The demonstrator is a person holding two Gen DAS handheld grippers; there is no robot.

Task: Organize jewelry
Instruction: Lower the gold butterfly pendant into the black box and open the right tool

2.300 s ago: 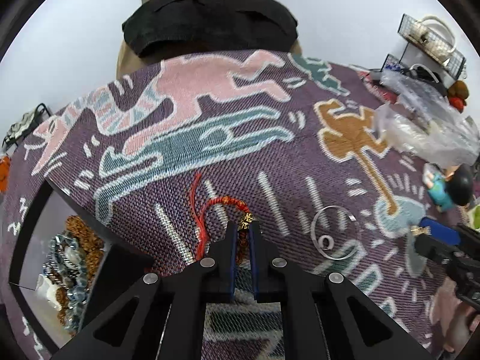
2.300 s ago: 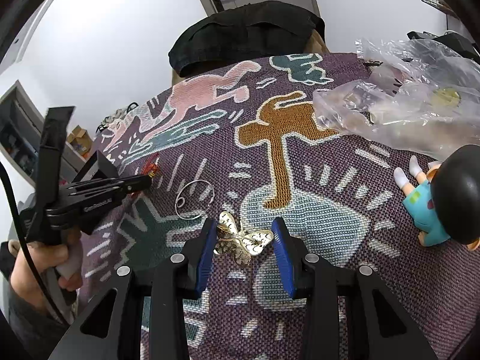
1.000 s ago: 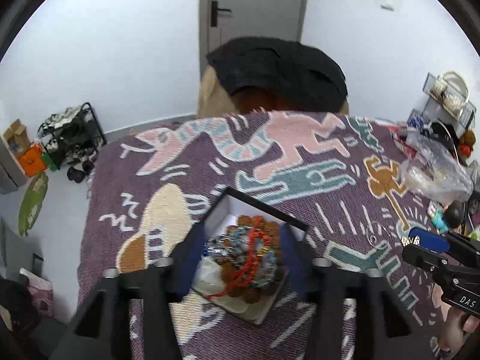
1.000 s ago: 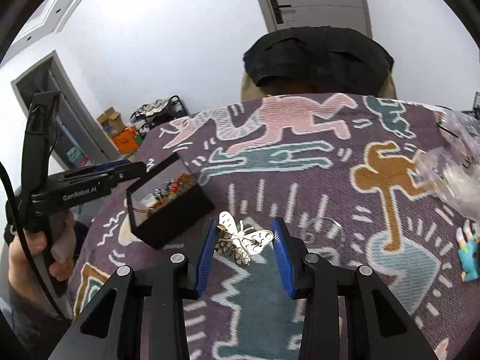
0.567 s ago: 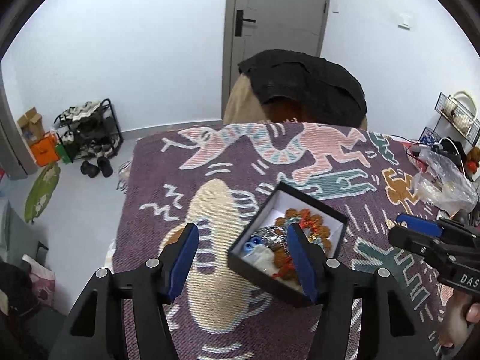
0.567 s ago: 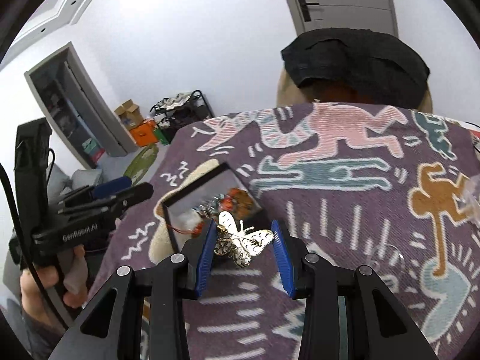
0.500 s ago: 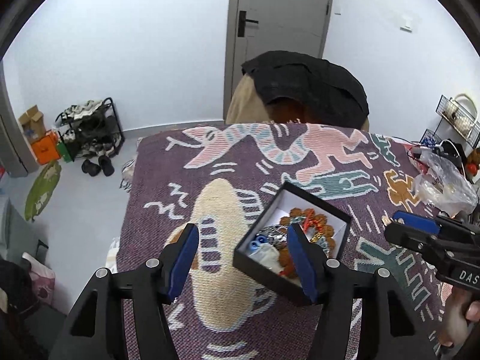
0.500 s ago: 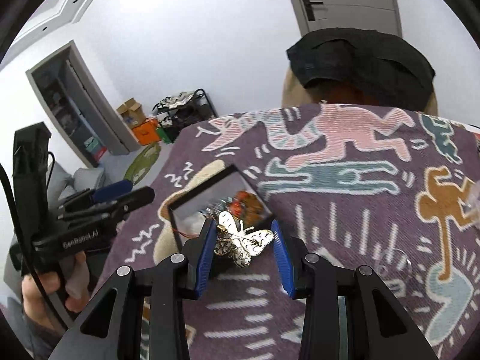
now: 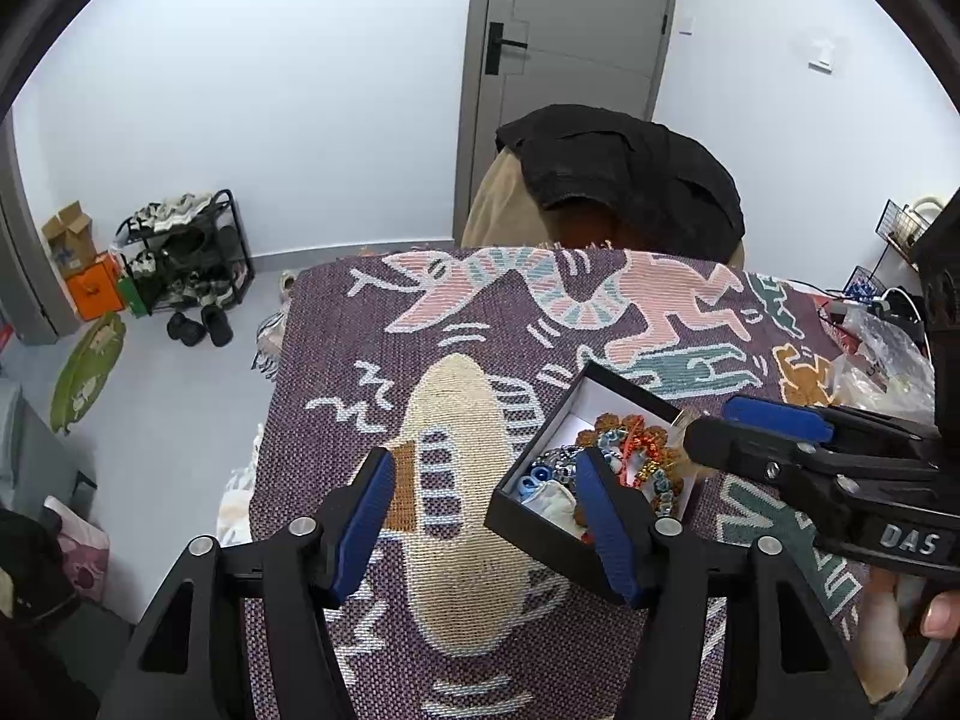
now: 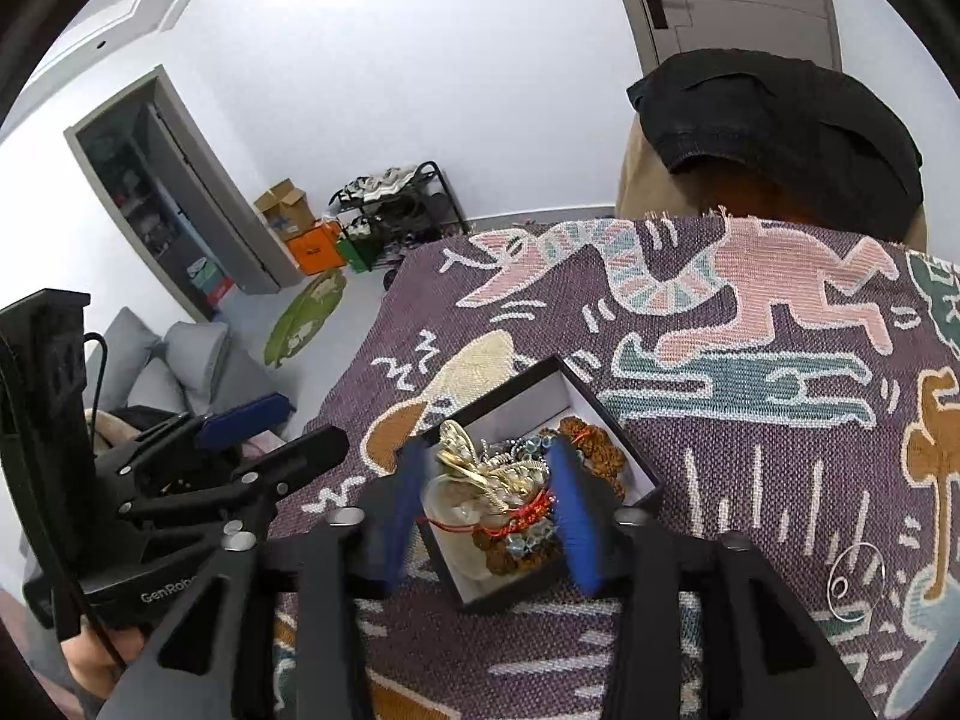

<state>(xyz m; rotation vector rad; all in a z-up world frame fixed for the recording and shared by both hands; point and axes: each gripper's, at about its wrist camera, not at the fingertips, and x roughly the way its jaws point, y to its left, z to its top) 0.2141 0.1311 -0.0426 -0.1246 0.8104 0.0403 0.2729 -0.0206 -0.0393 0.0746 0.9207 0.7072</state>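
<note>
A desk [image 9: 336,396] draped in a purple woven cloth [image 10: 750,456] with pink, teal, cream and orange figures fills both views. Taking the black jewelry box [image 10: 630,462] as the landmark: it sits open on the cloth, its white interior heaped with brown bead bracelets, blue beads and a red cord.

Beyond the box, at the far edge of the desk, a chair draped with a black garment [image 9: 624,174] stands before a grey door [image 9: 570,48]. Far off to the box's left, on the floor by the wall, stands a black shoe rack [image 9: 186,252].

The right gripper [image 10: 489,501] hangs directly over the box; its blue-padded fingers [image 10: 570,510] are spread apart, wider than the piece between them. A gold butterfly brooch [image 10: 480,468] lies between them on top of the heaped jewelry; whether a pad touches it cannot be told. The left gripper [image 9: 483,498] sits at the box's near left corner, fingers [image 9: 366,510] wide apart and holding nothing, one pad over the cloth, the other overlapping the box's rim.

Well to the right of the box, a thin clear ring [image 10: 855,591] lies flat on the cloth.
</note>
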